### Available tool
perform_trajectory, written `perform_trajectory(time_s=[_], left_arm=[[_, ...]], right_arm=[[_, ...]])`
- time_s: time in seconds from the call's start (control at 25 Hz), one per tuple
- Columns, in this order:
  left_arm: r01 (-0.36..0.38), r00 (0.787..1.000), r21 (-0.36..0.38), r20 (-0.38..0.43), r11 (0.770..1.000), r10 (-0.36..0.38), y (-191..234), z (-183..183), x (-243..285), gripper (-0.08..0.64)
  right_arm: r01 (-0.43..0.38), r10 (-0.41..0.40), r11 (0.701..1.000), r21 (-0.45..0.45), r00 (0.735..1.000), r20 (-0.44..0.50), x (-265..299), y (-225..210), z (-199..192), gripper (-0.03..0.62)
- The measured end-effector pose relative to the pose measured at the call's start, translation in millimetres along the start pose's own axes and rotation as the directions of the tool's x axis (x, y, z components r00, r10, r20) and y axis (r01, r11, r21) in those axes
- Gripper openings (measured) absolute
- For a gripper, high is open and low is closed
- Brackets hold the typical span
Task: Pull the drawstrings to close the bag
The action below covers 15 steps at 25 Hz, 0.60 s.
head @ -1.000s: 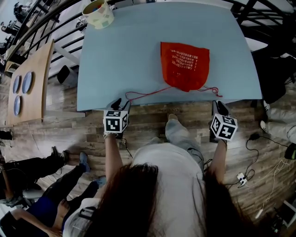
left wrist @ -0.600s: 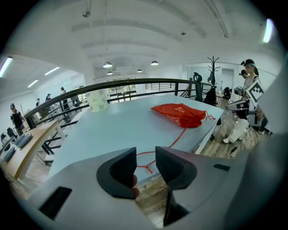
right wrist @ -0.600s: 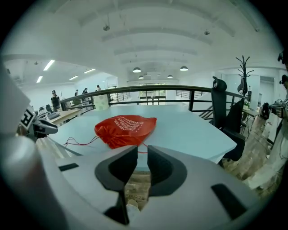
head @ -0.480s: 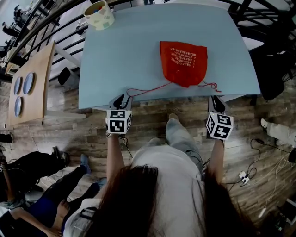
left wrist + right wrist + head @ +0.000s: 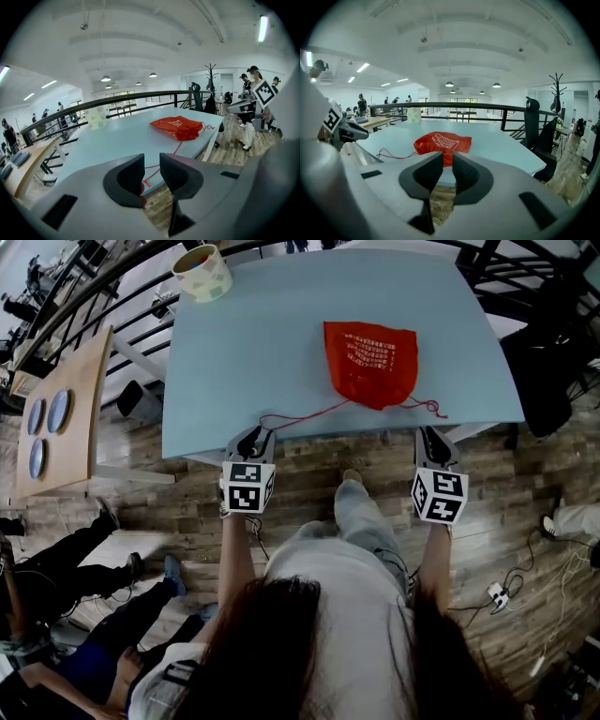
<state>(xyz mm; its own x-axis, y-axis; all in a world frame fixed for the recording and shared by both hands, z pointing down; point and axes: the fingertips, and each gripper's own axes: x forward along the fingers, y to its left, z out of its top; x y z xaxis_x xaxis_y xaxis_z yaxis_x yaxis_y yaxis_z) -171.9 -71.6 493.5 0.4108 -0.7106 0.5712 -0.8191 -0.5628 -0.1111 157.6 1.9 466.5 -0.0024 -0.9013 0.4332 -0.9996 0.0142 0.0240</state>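
Red fabric drawstring bag (image 5: 370, 362) lies flat, upper centre, on the light blue table (image 5: 262, 343). Left gripper (image 5: 255, 434) sits at the near table edge: jaws have just been closing, a gap remains, and the thin red drawstring (image 5: 305, 416) runs between them, unpinched. Right gripper (image 5: 430, 434), lower right of the bag, has its jaws slightly apart, gripping nothing.

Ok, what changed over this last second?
The left gripper has just been closing its jaws, the red drawstring showing in their gap, not pinched. Both grippers drew slightly inward along the table edge; the right gripper kept its gap. The bag and cup stayed put.
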Motion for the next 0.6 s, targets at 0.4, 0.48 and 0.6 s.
perform_trajectory(time_s=[0.4, 0.48, 0.6], left_arm=[[-0.018, 0.994, 0.010, 0.112, 1.000, 0.017, -8, 25, -24, 0.086], [-0.019, 0.991, 0.012, 0.132, 1.000, 0.017, -10, 30, -30, 0.080], [-0.021, 0.987, 0.013, 0.157, 1.000, 0.019, -14, 36, -37, 0.069]], right_arm=[[0.011, -0.010, 1.000, -0.008, 0.997, 0.071, -22, 21, 14, 0.063], [0.010, -0.009, 1.000, -0.010, 0.996, 0.085, -26, 24, 19, 0.060], [0.003, -0.001, 1.000, -0.018, 0.995, 0.104, -30, 30, 25, 0.052]])
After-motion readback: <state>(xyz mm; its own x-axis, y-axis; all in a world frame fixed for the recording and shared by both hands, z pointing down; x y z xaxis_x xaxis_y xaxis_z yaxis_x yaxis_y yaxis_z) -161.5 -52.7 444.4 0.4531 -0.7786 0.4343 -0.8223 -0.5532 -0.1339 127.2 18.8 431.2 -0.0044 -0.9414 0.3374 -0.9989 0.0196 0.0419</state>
